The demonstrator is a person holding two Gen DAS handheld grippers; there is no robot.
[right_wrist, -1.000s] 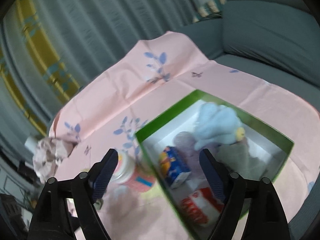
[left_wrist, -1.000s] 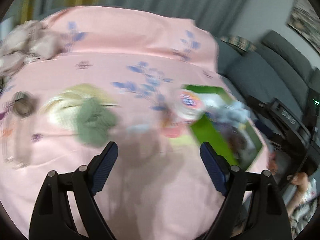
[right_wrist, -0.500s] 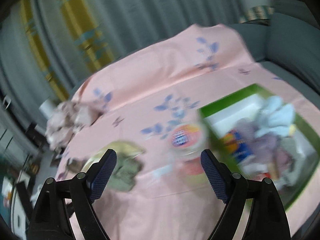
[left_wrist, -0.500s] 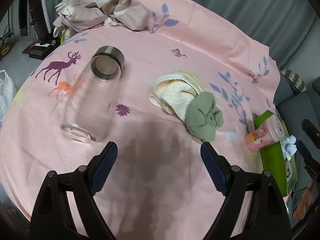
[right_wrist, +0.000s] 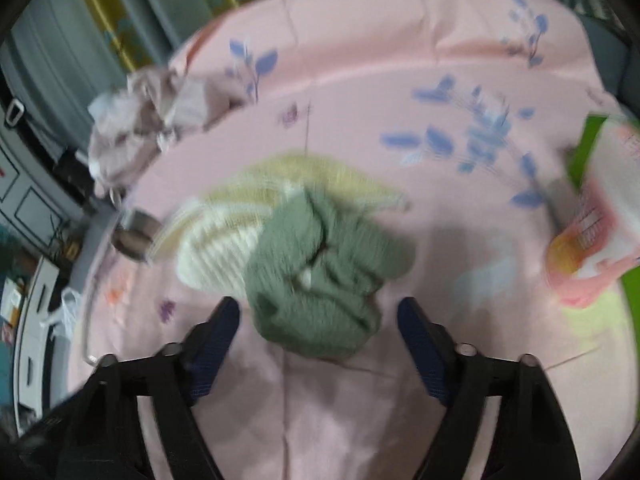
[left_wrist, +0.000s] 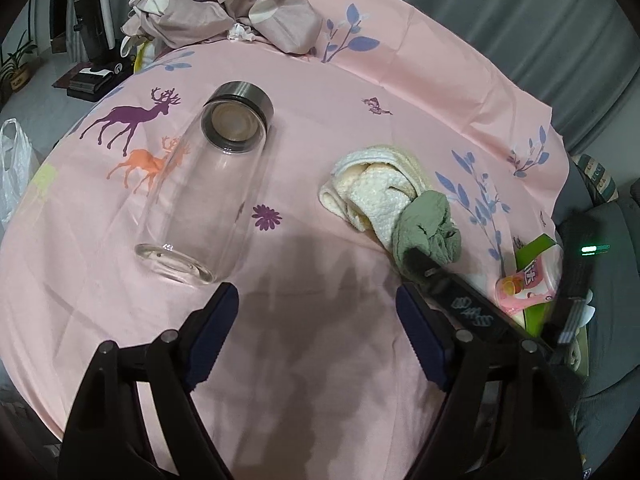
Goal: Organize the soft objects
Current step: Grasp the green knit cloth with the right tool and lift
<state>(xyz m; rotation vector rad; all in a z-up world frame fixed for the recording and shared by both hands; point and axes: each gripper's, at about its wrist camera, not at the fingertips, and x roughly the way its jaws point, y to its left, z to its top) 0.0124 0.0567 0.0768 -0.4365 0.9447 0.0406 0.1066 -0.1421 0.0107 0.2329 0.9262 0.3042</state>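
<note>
My right claw [right_wrist: 318, 330] hangs over the green cloth [right_wrist: 320, 276], and that cloth is the thing I place everything else by. It lies bunched on the pink sheet [right_wrist: 360, 420] that covers the worktop. The claw's jaws are closing, with the near edge of the cloth between the tips, but the pads do not press on it yet as far as the blurred picture shows.

A cream towel [left_wrist: 376, 188] lies touching the green cloth [left_wrist: 426, 224] on its far left side, partly under it. Well to the left of the cloth, a clear glass bottle [left_wrist: 204, 196] lies on its side with its metal-rimmed mouth pointing away from me. Far behind the cloth, at the back edge of the sheet, sits a heap of crumpled mauve fabric [left_wrist: 224, 12].

To the right of the cloth, a pink packet [left_wrist: 524, 284] rests against the rim of a green box [left_wrist: 534, 246].

My left claw [left_wrist: 316, 334] hovers over bare pink sheet [left_wrist: 320, 380], near and to the left of the cloth. Its jaws are spread and easing inward, with nothing between them. An arm of the right claw [left_wrist: 452, 292] reaches in from the right and ends at the green cloth.
</note>
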